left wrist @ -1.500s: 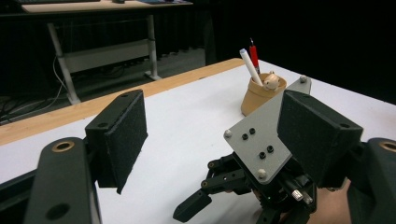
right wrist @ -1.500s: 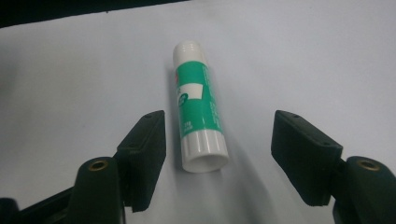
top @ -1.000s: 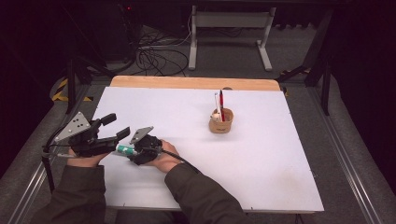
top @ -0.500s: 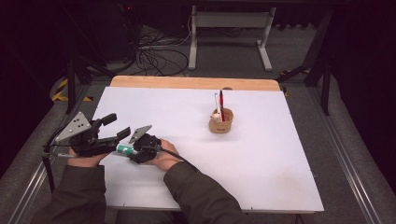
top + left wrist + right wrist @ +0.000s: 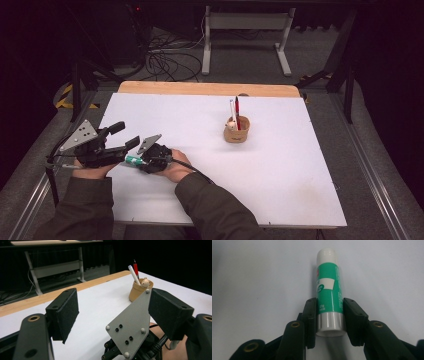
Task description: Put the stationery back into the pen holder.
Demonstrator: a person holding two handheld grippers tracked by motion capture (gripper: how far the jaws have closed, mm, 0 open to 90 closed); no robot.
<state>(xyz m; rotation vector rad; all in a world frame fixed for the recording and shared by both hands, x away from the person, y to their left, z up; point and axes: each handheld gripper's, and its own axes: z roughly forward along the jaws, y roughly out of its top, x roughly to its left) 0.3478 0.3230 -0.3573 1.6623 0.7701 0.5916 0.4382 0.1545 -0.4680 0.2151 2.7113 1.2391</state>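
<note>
A green and white glue stick [image 5: 328, 290] lies on the white table top, its white cap end pointing away from my right gripper [image 5: 329, 302]. The right jaws have just been closing, and both pads now press on the stick's lower end. In the high view the glue stick [image 5: 132, 160] shows at the table's front left, at the tip of the right gripper [image 5: 142, 159]. My left gripper [image 5: 125, 135] hovers just left of it, open with nothing between its pads [image 5: 67, 312]. The right gripper's grey plate [image 5: 131, 325] shows beyond those jaws.
A small tan cup [image 5: 236, 134] holding a white pen and a red pen stands right of the table's middle; it also appears in the left gripper view as the cup [image 5: 137, 291]. A wooden strip [image 5: 210, 88] runs along the far edge. Cables and a stand lie on the floor beyond.
</note>
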